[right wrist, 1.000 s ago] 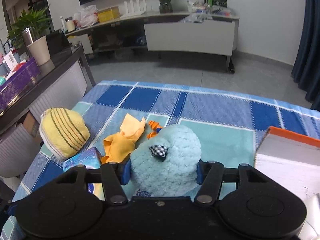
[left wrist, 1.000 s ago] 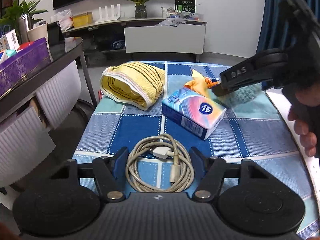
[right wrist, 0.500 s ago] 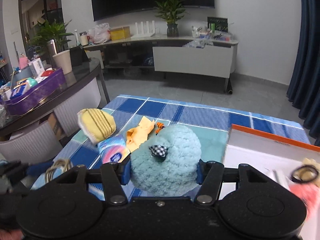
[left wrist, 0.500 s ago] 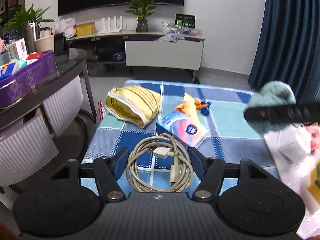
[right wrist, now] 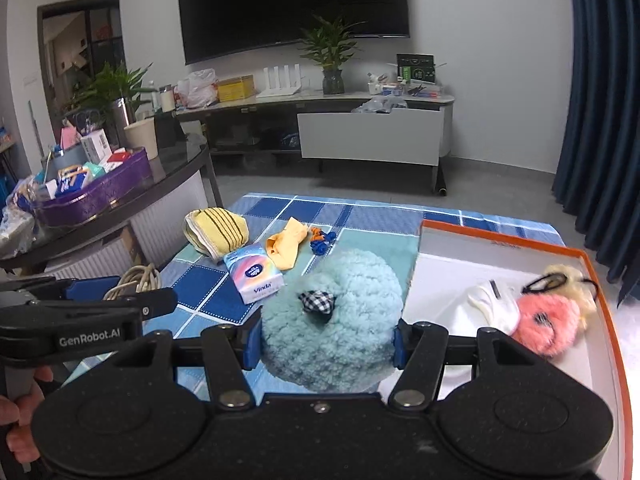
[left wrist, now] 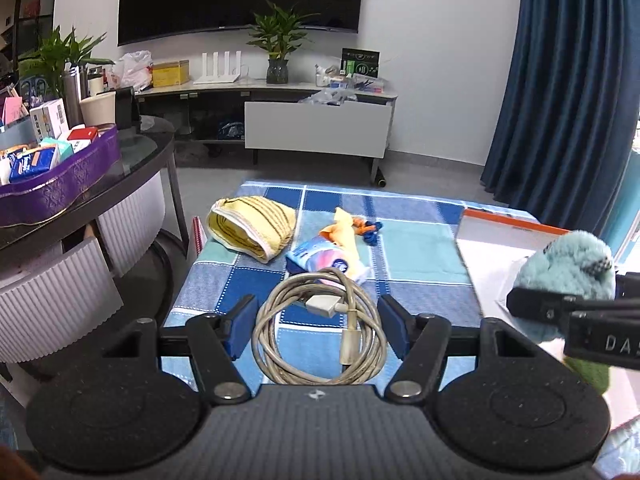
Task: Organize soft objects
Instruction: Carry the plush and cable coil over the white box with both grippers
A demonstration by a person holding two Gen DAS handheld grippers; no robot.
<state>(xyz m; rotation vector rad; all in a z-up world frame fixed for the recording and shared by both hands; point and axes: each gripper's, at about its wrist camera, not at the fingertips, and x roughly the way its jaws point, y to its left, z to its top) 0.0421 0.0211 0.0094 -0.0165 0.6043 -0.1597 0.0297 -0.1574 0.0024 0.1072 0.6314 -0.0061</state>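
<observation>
a: in the box (right wrist: pixel 600 276) already: pink plush (right wrist: pixel 546 322), white cloth (right wrist: pixel 494 306). right gripper (right wrist: pixel 327 342) clamped on teal plush (right wrist: pixel 332 320), held at the box's edge.

b: left gripper (left wrist: pixel 316 326) closed around coiled cable (left wrist: pixel 320 332). left on the table: yellow cloth (left wrist: pixel 252 226), tissue pack (left wrist: pixel 326 262), orange cloth (right wrist: pixel 286 246).

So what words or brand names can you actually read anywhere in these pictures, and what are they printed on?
"GenRobot.AI": on the left gripper, on its black side.
"DAS": on the right gripper, cut off by the picture's edge.
"Vinda": on the tissue pack.
Too small or blurred: the boxes in the purple tray and the black-and-green sign on the cabinet.
</observation>
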